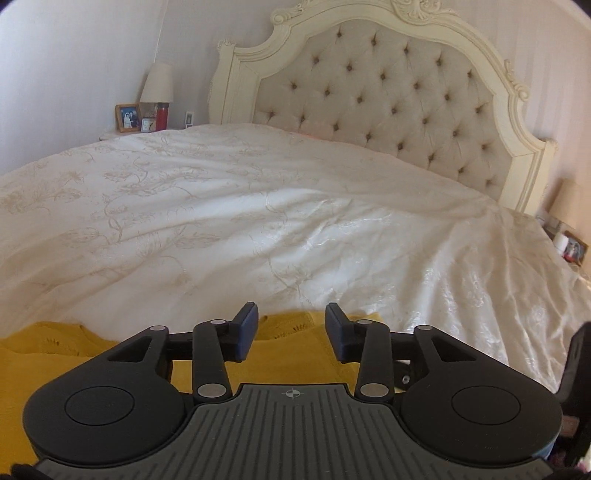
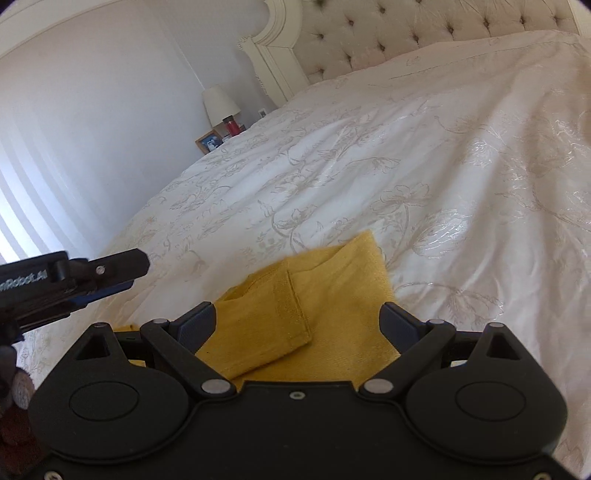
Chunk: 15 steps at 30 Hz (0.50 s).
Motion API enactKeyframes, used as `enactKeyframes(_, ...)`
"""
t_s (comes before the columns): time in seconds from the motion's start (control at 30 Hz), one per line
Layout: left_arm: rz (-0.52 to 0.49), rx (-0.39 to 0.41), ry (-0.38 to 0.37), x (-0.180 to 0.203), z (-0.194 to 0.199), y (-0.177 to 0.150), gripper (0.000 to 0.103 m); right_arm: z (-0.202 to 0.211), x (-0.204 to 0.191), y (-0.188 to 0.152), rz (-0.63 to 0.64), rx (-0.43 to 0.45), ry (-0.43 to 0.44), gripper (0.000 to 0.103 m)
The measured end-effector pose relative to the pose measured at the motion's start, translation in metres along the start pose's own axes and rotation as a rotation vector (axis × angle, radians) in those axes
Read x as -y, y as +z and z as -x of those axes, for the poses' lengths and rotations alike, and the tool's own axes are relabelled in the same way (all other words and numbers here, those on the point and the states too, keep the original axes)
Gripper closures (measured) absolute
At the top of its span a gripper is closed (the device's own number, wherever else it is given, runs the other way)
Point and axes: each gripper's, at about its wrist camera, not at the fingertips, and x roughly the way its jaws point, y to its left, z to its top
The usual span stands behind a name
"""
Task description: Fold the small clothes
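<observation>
Left wrist view: cream floral-embroidered bedspread (image 1: 258, 206) covers a wide bed, rumpled, sunlit on the right. Cream tufted headboard with carved frame (image 1: 376, 85) at the far end, white walls. Far-left nightstand holds a white-shaded lamp (image 1: 157, 83), a wooden photo frame (image 1: 128, 117) and a red cylindrical bottle (image 1: 161, 116). Left gripper (image 1: 291, 328) sits low over the near edge of the bed, pointing toward the headboard, jaws partly apart with nothing between them. Mustard-yellow knit garment (image 1: 288, 363) lies flat on the bedspread directly under the fingers, spreading off to the left.

Right wrist view: same bedspread (image 2: 388, 166), headboard (image 2: 369, 33) top right, lamp (image 2: 219, 103) and red bottle (image 2: 232, 125) by the wall. Right gripper (image 2: 299, 321) angled down over the garment (image 2: 332, 295), jaws wide, gripping nothing. Garment lies folded, its long axis running away from the camera toward the headboard, one folded-over flap lying on top left of centre. Left gripper (image 2: 110, 277) enters from the left edge, above the bedspread, beside the garment.
</observation>
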Motion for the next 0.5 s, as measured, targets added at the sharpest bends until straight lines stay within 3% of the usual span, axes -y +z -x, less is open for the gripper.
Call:
enactKeyframes(0.13, -0.038, 0.008, 0.083, -0.017, 0.019, -0.014, 0.057, -0.005, 0.004, -0.001, -0.033, -0.005, 0.021, 0.007)
enactKeyframes(0.27, -0.045, -0.029, 0.234, -0.051, 0.033, -0.035, 0.057, -0.011, 0.001, -0.005, -0.019, -0.015, 0.057, 0.007)
enactKeyframes(0.37, -0.015, -0.071, 0.347, -0.082, 0.042, -0.053, 0.057, -0.017, -0.001, -0.01, -0.009, -0.014, 0.102, 0.008)
enactKeyframes(0.5, 0.039, -0.17, 0.457, -0.117, 0.042, -0.077, 0.057, -0.03, 0.004, -0.014, -0.053, -0.06, 0.125, 0.016)
